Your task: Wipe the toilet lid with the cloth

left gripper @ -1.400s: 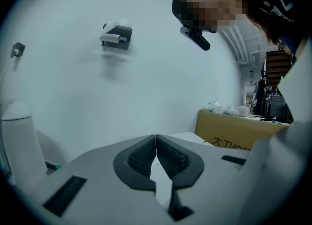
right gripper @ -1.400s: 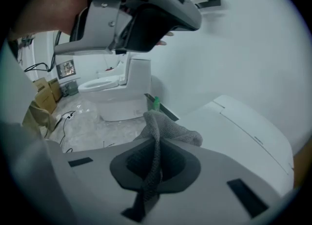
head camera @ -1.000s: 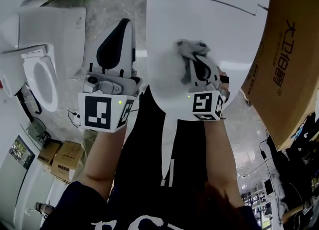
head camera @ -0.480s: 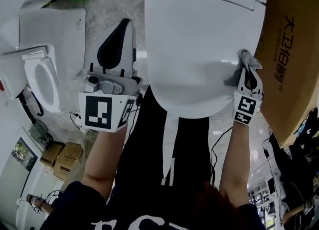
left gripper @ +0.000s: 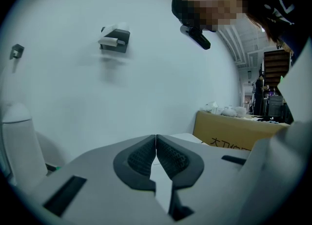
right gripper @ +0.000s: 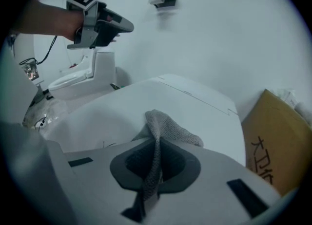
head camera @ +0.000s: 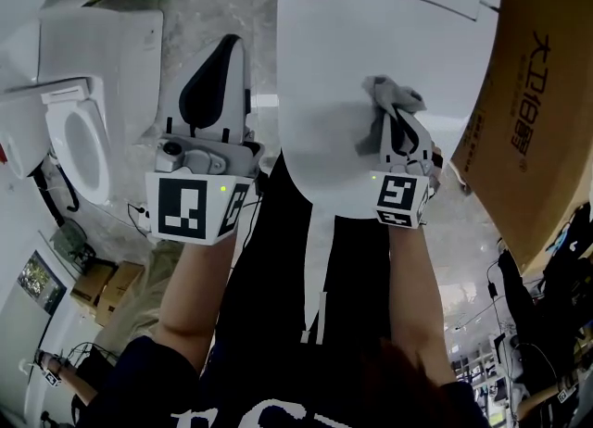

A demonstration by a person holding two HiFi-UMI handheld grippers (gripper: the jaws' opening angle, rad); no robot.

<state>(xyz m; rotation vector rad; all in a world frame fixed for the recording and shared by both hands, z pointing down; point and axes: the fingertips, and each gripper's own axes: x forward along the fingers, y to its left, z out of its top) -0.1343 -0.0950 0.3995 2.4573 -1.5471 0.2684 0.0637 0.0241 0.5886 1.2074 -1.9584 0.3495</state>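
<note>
since half a second ago, the right gripper (head camera: pixel 391 120) has been carried from the 3 o'clock edge of the smooth white plastic toilet lid (head camera: pixel 371 37), next to the brown cardboard box (head camera: pixel 537 93), back toward the lid's middle. the crumpled grey knitted cloth (head camera: pixel 389 97) has been brought along with it. a position close to the one of a second ago is thus regained, so a side-to-side stroke is judged to be under way.

the cloth is clamped between the right jaws. its loose end is bunched ahead of them and pressed on the lid, a little toward 3 o'clock of centre.

the left gripper (head camera: pixel 230 46) is unmoved. its jaws are closed together with nothing between them, and it is held over the grey floor at 9 o'clock of the lid, between it and a second white toilet (head camera: pixel 79 139).

the wiping is judged to be partly done. one band across the middle has been passed over, while the strip near the hinge at 12 o'clock and the 9 o'clock side probably remain to be covered.
</note>
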